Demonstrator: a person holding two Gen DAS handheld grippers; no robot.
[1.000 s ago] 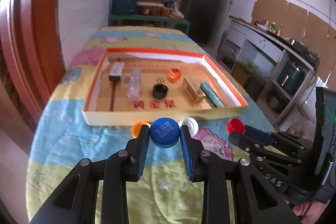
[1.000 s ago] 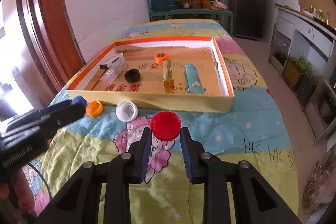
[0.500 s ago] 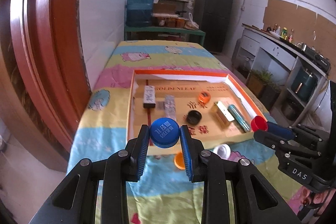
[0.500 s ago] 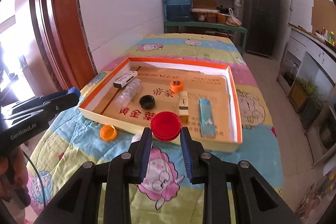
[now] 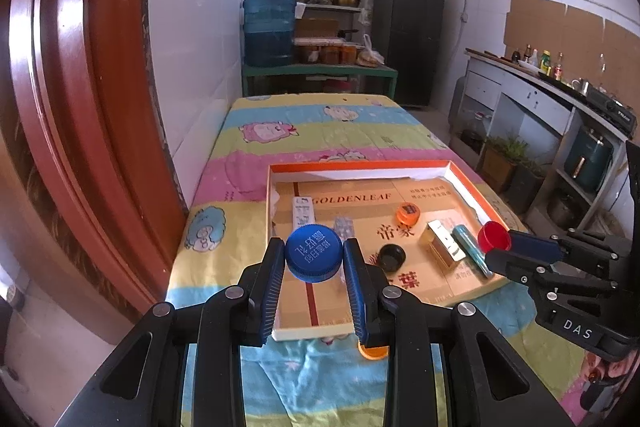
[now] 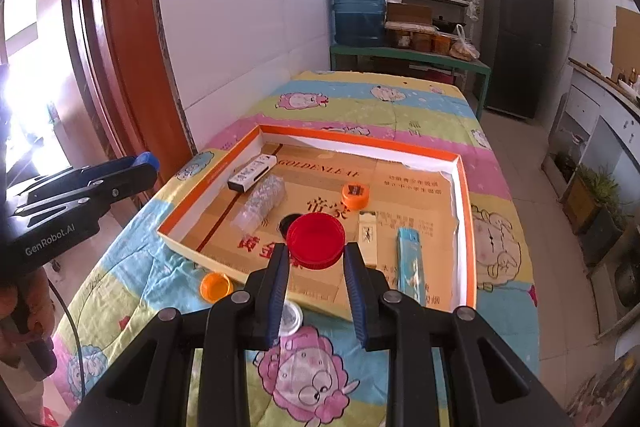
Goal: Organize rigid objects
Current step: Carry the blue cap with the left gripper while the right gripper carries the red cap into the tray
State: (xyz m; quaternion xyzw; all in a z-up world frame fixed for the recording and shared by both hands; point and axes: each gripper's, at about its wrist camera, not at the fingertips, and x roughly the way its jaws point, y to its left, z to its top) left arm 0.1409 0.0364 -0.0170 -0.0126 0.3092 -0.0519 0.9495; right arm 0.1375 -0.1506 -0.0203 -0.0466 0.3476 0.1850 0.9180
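My left gripper (image 5: 314, 259) is shut on a blue bottle cap (image 5: 314, 253) and holds it above the near left part of the orange-rimmed cardboard box (image 5: 360, 167). My right gripper (image 6: 316, 251) is shut on a red bottle cap (image 6: 316, 241) above the box's near edge (image 6: 460, 163); that cap also shows in the left wrist view (image 5: 493, 236). In the box lie an orange cap (image 6: 355, 195), a black cap (image 5: 391, 255), a clear plastic piece (image 6: 262, 202), a white stick (image 6: 252, 173), a gold box (image 5: 442, 242) and a teal pack (image 6: 411, 265).
An orange cap (image 6: 216, 287) and a white cap (image 6: 290, 319) lie on the cartoon-print cloth (image 6: 360, 99) in front of the box. A wooden door frame (image 5: 80, 107) and tiled wall stand at the left. A water jug (image 5: 269, 31) and shelves stand behind.
Both grippers have risen and moved forward with their caps, from low over the cloth in front of the box to above the box's near part.
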